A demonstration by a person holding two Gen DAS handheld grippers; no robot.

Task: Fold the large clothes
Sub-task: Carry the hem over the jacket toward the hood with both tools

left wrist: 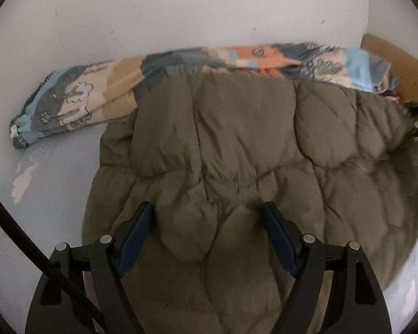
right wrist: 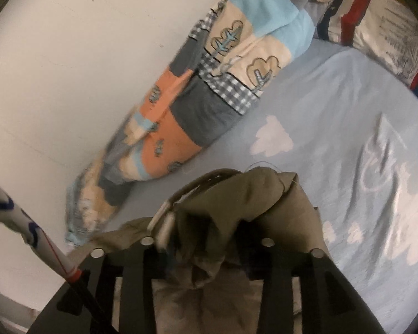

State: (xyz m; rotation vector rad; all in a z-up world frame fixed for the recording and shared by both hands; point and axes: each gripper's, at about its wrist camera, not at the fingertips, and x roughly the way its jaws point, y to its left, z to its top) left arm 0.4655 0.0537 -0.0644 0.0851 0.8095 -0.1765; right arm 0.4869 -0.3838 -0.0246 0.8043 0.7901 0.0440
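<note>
left hand-held gripper (left wrist: pixel 207 231) hangs open over the olive puffer jacket (left wrist: pixel 237 144); close low on its padding. right hand-held gripper (right wrist: pixel 206 246), fabric bunched between its parted jaws, grip unclear.

**A:** what's lying along the white wall (left wrist: pixel 181 14)?

**B:** a rolled-up patchwork blanket (right wrist: pixel 197 94), blue, orange, grey and cream with little tree prints. It sits right against the wall, on a light blue sheet with white clouds (right wrist: pixel 334 128).

**A:** anything past the blanket?

**B:** at its far end there's a pillow (right wrist: pixel 384 41) with red and navy trim, plus a brown board (left wrist: pixel 387 53).
</note>
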